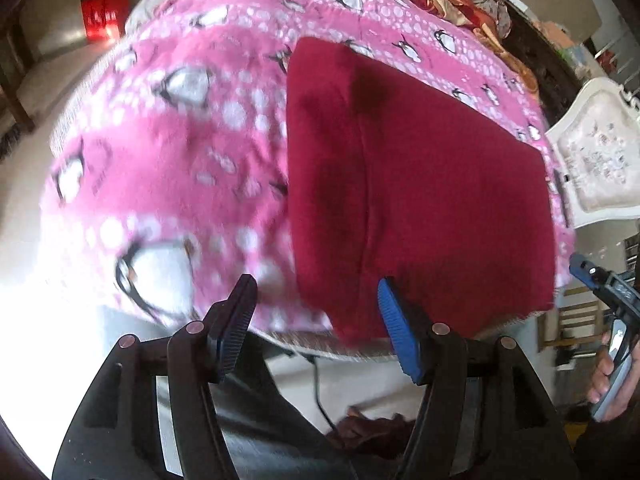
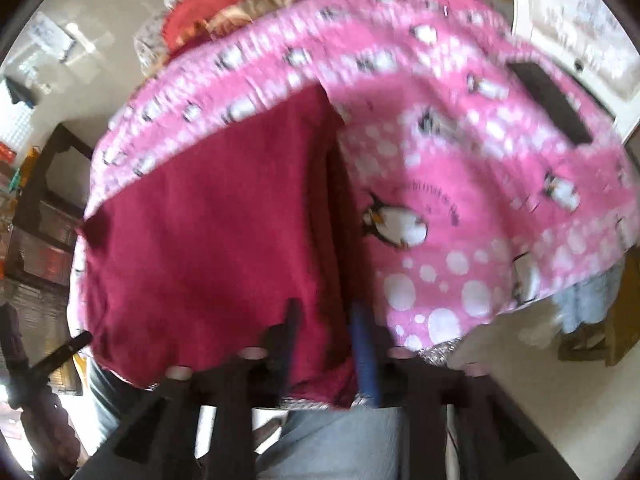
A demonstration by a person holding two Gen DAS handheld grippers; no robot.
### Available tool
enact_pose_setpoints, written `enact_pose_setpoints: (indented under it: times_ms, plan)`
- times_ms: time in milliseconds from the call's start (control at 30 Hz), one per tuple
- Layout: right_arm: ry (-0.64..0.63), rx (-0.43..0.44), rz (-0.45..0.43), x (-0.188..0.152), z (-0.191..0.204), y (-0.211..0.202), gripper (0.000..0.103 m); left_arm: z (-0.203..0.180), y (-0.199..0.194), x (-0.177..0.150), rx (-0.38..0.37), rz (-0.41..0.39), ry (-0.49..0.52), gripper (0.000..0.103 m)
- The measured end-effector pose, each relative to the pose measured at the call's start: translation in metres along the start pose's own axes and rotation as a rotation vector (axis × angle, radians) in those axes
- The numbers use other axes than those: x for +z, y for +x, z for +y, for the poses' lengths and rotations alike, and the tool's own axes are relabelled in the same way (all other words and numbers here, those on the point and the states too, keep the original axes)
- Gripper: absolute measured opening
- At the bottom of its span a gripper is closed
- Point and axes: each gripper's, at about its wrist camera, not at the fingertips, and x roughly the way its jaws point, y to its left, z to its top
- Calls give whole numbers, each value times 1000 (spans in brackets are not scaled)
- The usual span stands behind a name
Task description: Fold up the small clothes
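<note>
folded cloth [image 1: 432, 184]: plain dark crimson | blanket [image 1: 180, 140]: bright pink, white dots, black-and-white penguins | left gripper [image 1: 316, 328]: black frame, one blue pad, one black | crate [image 1: 105, 14]: red | chair [image 1: 596, 152]: white, faint floral print | trousers [image 2: 340, 440]: pale grey-blue

Pink penguin-print blanket [image 1: 208, 152], red crate [image 1: 105, 14] on floor, ornate white chair [image 1: 592, 156], possibly phone [image 2: 554, 104]

Left gripper [image 1: 316, 320] angled steeply down, fingers apart and empty, right gripper [image 2: 328, 344] likewise, fingers parted
</note>
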Motion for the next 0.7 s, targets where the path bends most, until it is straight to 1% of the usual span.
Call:
enact_pose_setpoints:
  times_ms: [33, 67, 167, 233, 267, 300, 333, 433, 500, 533, 567, 600, 633, 667, 700]
  plan:
    - [-19, 14, -21, 0, 7, -10, 57, -2, 4, -1, -22, 14, -13, 63]
    - [-46, 36, -44, 0, 18, -21, 62, -1, 8, -3, -52, 30, -32, 63]
    - [-87, 105, -64, 4, 45, -32, 67, -2, 15, -3, -89, 50, -84, 62]
    - [-106, 197, -41, 10, 66, -29, 67, 1, 19, 1, -128, 60, -139, 62]
    - [-116, 239, -22, 13, 76, -25, 67, 1, 21, 3, -142, 70, -153, 60]
    - [-129, 277, 1, 15, 88, -20, 67, 2, 23, 4, -167, 85, -168, 51]
    - [-146, 318, 24, 18, 102, -14, 67, 3, 25, 4, -185, 96, -183, 49]
    - [-188, 415, 90, 27, 136, 3, 67, 8, 31, 4, -210, 83, -203, 49]
    - [-208, 468, 155, 37, 163, 18, 67, 18, 35, 6, -258, 69, -246, 48]
    - [-215, 481, 184, 41, 174, 26, 67, 24, 35, 6, -272, 68, -275, 31]
    - [-220, 481, 214, 47, 187, 35, 67, 29, 32, 6, -267, 62, -300, 20]
    - [-234, 477, 257, 52, 203, 45, 67, 33, 30, 5, -280, 60, -314, 17]
    - [-253, 471, 308, 58, 220, 56, 67, 36, 28, 3, -307, 54, -326, 16]
    - [-266, 457, 341, 62, 233, 66, 67, 37, 23, 1, -326, 33, -334, 16]
    - [-284, 441, 370, 65, 246, 74, 67, 35, 17, -2, -334, 8, -322, 16]
